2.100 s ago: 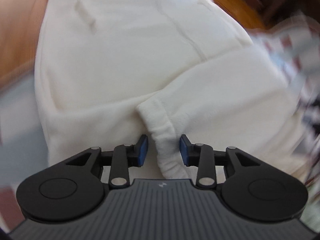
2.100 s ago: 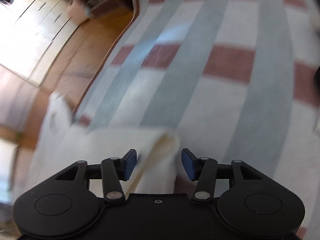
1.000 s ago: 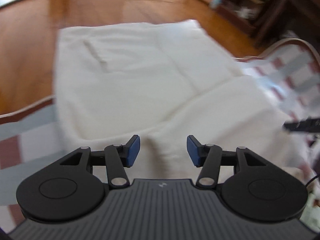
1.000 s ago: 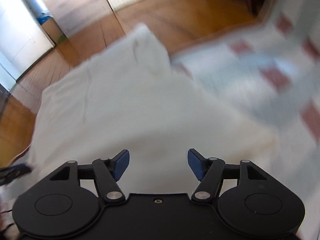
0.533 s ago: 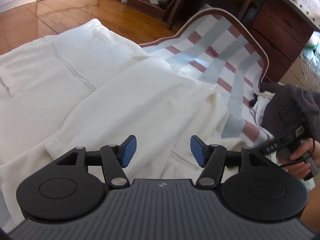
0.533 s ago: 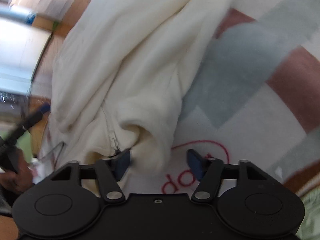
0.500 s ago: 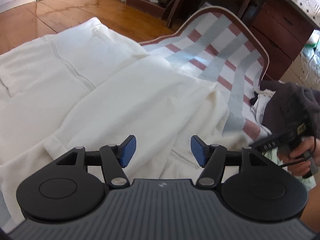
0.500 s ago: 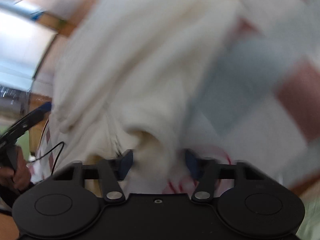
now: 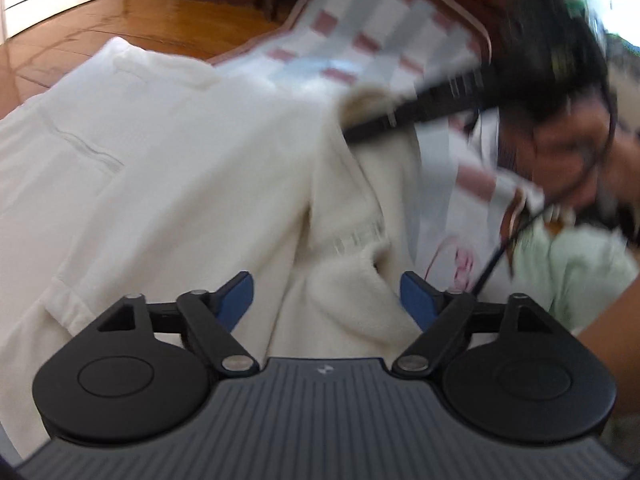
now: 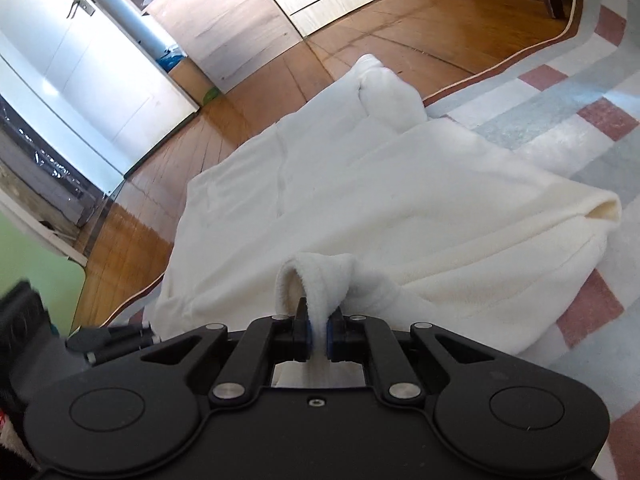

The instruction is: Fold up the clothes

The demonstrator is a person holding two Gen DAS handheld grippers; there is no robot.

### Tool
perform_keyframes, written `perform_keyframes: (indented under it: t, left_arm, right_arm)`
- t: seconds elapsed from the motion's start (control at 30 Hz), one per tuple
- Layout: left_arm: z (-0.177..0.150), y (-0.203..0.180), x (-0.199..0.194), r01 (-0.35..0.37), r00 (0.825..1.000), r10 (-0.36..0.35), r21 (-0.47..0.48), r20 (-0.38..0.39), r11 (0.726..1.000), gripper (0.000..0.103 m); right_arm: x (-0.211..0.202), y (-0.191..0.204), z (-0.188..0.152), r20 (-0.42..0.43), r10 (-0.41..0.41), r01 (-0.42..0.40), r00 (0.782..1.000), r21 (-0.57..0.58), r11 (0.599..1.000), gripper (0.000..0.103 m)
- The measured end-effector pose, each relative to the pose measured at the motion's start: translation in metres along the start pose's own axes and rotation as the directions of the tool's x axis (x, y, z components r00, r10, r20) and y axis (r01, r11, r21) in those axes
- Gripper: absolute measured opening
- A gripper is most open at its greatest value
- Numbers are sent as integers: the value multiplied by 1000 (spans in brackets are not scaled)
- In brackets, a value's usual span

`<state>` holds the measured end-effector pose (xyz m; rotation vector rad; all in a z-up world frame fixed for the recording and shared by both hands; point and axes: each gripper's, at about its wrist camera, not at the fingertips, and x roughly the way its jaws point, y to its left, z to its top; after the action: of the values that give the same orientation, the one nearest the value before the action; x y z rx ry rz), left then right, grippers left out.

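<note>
White fleece robe (image 10: 380,200) sprawls mid-frame, half on the striped rug (image 10: 580,128), half on the wood floor (image 10: 380,52). My right tongs (image 10: 317,334) are clenched on a raised fold at lower centre; my left tongs (image 9: 326,298) gape, empty, over it. Thin pinch: a tug could slip the fleece free and collapse the fold.

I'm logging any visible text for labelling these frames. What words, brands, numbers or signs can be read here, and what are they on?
No text can be read in either view.
Left gripper body: a small pale logo mark, a symbol, no letters.
Striped mat: red printed marks beside the white garment, too blurred to read.
Right gripper, shut on the garment: no lettering visible.
</note>
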<state>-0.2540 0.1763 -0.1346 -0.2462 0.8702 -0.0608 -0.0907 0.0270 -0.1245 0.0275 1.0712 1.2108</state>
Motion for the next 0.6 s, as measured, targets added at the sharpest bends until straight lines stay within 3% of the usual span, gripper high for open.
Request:
perform_keyframes:
  t: [0.13,0.23,0.27,0.3,0.37,0.4,0.53,0.6]
  left_arm:
    - [-4,-4,13,27,997,-26,5,-74,1000,86]
    - [-6,1,19,2,994,-4,-17,-108,1000,86]
    - [-7,4,18,-6,994,2,-34,-111,999,81]
    - [-7,7,15,-8,995,2,-50,-103,999,60]
    - [-6,14,5,-21,997,16,-79,-73,997,36]
    - [-5,18,0,-35,998,31,-94,-48,995,29]
    - [0,42,-22,-75,994,88,-191,57,979,25]
    - [1,54,-26,-55,994,77,-244,81,968,28]
  right_arm:
    - [0,6,9,21,2,-2,1000,-6,1000,10]
    - [4,7,16,21,8,-8,1000,-11,1000,10]
    - [6,9,19,18,4,-4,1000,-17,1000,10]
    - [8,10,22,21,2,-2,1000,-23,1000,10]
    - [9,11,30,29,10,-9,1000,-29,1000,9]
    - [9,12,35,35,15,-14,999,-31,999,9]
    - [18,14,51,33,16,-15,999,-35,999,9]
    - [23,14,59,29,14,-13,999,-36,999,9]
